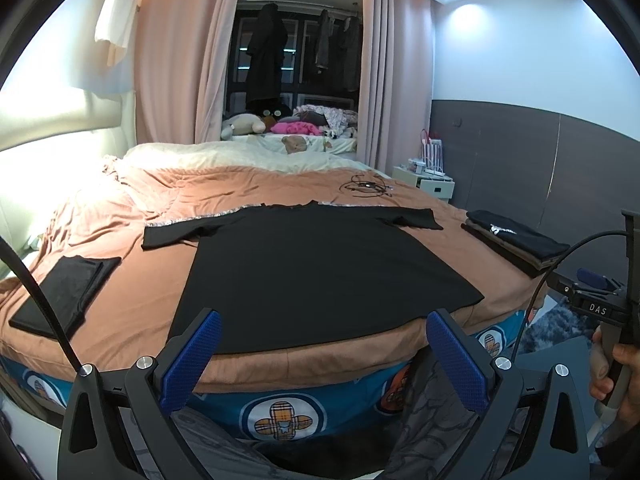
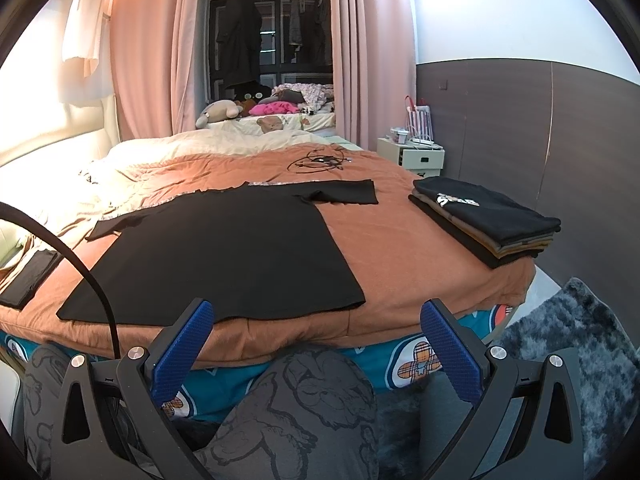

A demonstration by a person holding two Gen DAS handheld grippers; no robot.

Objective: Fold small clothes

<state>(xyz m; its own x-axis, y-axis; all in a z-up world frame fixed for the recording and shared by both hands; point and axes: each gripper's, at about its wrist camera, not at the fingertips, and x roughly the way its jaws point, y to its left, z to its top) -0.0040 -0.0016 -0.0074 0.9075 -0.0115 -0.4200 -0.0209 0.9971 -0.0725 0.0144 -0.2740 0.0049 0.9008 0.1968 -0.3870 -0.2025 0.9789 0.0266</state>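
A black T-shirt (image 1: pixel 320 264) lies spread flat on the brown bed cover (image 1: pixel 132 216), sleeves out, hem at the near bed edge; it also shows in the right wrist view (image 2: pixel 224 256). My left gripper (image 1: pixel 322 334) is open and empty, hovering just before the hem at the bed's near edge. My right gripper (image 2: pixel 316 322) is open and empty, off the bed's near edge, to the right of the shirt's hem corner. The right gripper's body also shows at the right edge of the left wrist view (image 1: pixel 608 312), held in a hand.
A stack of folded clothes (image 2: pixel 484 220) sits at the bed's right edge. A folded black garment (image 1: pixel 64 292) lies at the left. Black cables (image 2: pixel 320 160) lie farther back. A white nightstand (image 2: pixel 412 156) stands by the wall, a grey rug (image 2: pixel 580 344) on the floor.
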